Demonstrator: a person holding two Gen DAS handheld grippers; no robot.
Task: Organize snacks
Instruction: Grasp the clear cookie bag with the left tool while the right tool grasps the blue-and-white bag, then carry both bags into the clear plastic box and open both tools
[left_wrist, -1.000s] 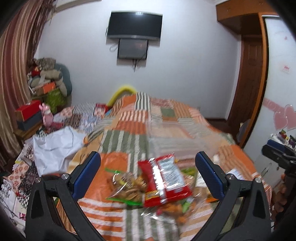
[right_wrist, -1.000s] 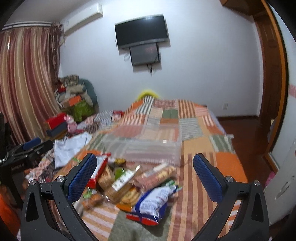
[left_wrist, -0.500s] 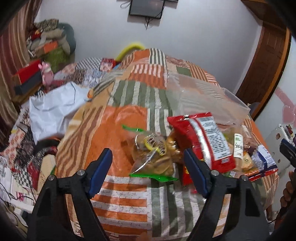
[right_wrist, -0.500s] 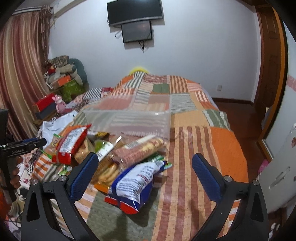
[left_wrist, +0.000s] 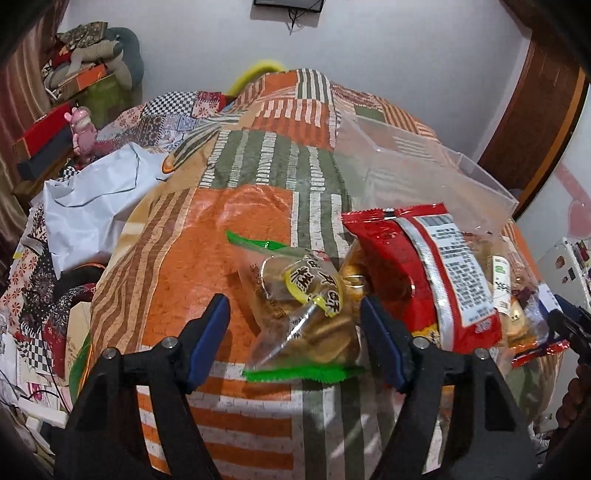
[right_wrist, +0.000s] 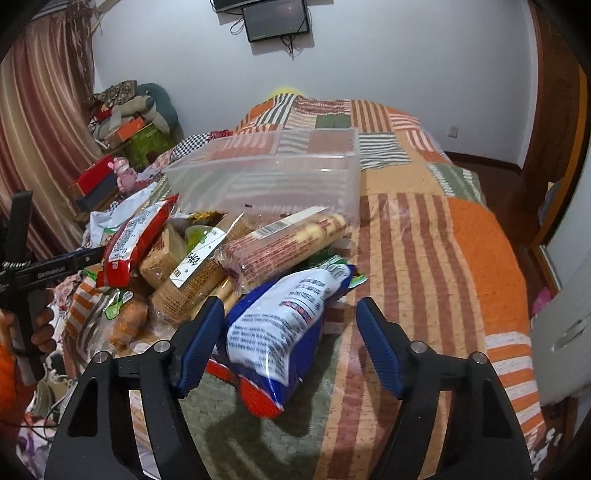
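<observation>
Both grippers are dropping closer than before: left gripper (left_wrist: 293, 317) gaping around clear green-edged cookie bag (left_wrist: 306, 310), right gripper (right_wrist: 290, 325) gaping around blue-white crinkly snack bag (right_wrist: 284, 328) on striped patchwork bedspread (right_wrist: 424, 258).

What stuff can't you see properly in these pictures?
- Bottom snacks in the pile: both views, covered by the red bag and the blue-and-white bag.
- Cookie bag label: left view, crinkled, unreadable.
- Clear box inside: glare, contents unclear.
- TV: cut off by the top edge.
</observation>
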